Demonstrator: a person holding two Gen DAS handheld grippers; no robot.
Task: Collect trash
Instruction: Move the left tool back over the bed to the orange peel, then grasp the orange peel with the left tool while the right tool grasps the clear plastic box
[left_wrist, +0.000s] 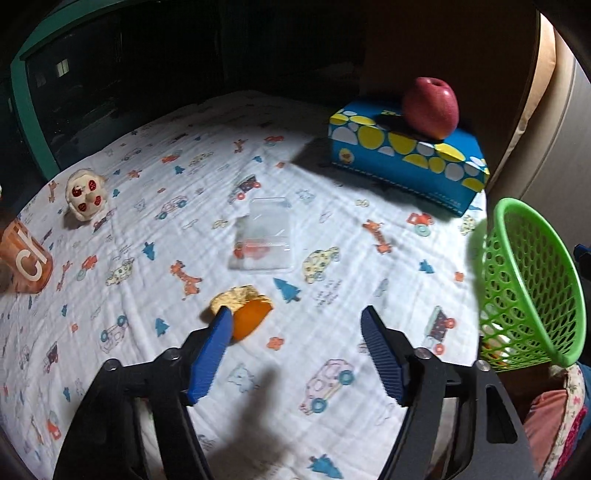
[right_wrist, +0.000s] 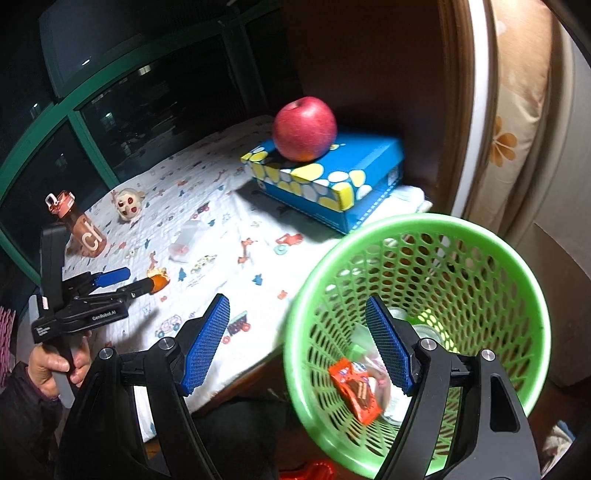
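Note:
An orange peel lies on the printed cloth, just inside my left gripper's left fingertip; the jaws stand wide and do not press on it. Farther off rests a clear plastic bag. In the right wrist view the left gripper reaches to the peel, with a hand on its grip. My right gripper is open astride the rim of a tilted green basket, one finger inside and one outside. An orange wrapper and other scraps lie in the basket.
A red apple sits on a blue tissue box at the back right. A small doll head and an orange bottle stand at the left. A dark window with a green frame is behind the table.

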